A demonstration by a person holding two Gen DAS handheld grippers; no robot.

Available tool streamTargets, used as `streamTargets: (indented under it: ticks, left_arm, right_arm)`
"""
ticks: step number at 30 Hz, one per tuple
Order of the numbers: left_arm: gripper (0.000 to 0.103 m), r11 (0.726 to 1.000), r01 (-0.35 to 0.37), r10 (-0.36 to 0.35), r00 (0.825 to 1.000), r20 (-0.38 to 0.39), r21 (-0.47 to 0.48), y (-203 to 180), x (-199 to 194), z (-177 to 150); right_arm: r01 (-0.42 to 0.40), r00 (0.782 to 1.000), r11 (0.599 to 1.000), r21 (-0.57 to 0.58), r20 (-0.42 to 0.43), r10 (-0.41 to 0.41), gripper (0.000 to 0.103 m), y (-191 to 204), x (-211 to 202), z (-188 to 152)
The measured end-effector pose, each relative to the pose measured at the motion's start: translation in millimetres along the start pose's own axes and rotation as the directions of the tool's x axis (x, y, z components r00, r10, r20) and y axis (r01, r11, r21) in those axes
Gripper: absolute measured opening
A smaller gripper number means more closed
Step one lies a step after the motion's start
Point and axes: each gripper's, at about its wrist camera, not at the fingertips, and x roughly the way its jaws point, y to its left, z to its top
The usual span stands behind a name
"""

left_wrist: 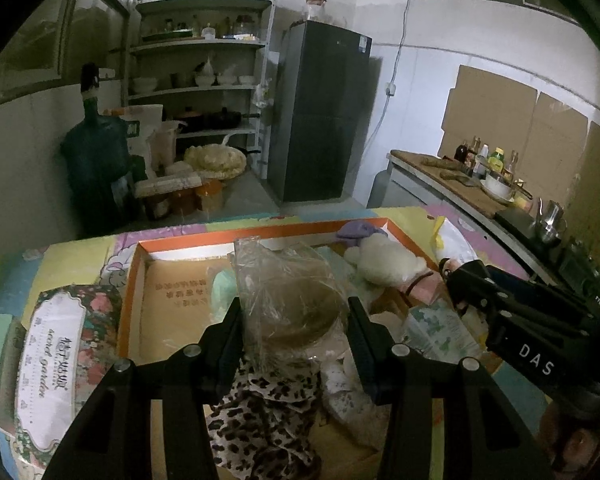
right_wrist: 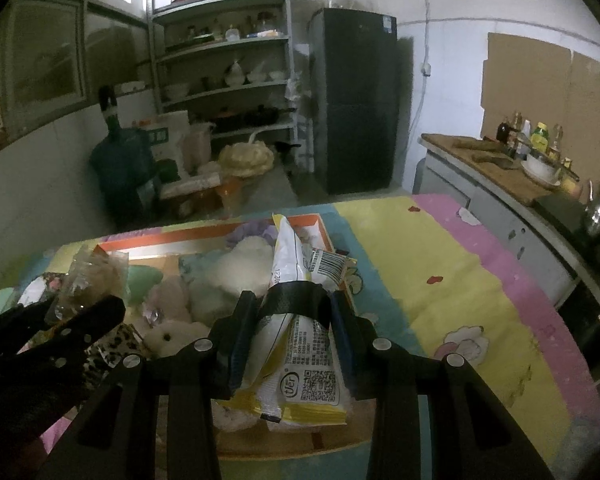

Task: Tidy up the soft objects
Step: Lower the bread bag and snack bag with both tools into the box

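Right gripper jaws clamp a yellow-white packet above the orange-rimmed box

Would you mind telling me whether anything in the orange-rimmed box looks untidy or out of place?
Yes: the orange-rimmed cardboard box holds a jumbled heap at one end, with a white plush toy, a leopard-print cloth and other soft items piled together, while its other end is bare cardboard.

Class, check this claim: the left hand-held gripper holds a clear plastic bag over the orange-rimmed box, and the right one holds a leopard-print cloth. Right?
Not quite. The right hand-held gripper holds a white-and-yellow printed packet, as the right wrist view shows; the leopard-print cloth lies loose below.
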Motion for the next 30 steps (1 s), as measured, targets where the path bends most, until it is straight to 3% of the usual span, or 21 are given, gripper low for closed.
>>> streamTargets:
  ticks: [19,30]
  left_arm:
    - [0.049,0.999,0.019,-0.022,0.996,-0.084,-0.031,1.5,29.1,-9.2]
    - [0.055,0.999,0.016,-0.022,0.994,-0.109,-0.049,4.2,34.9,-8.9]
  right_arm:
    - [-0.035,0.998,0.999,-0.004,-0.061,0.034,0.038,-1.8,29.3,-8.2]
    - [-0.037,0.997,0.999,-0.004,-0.061,0.037,0.042,-2.3,32.0,-8.9]
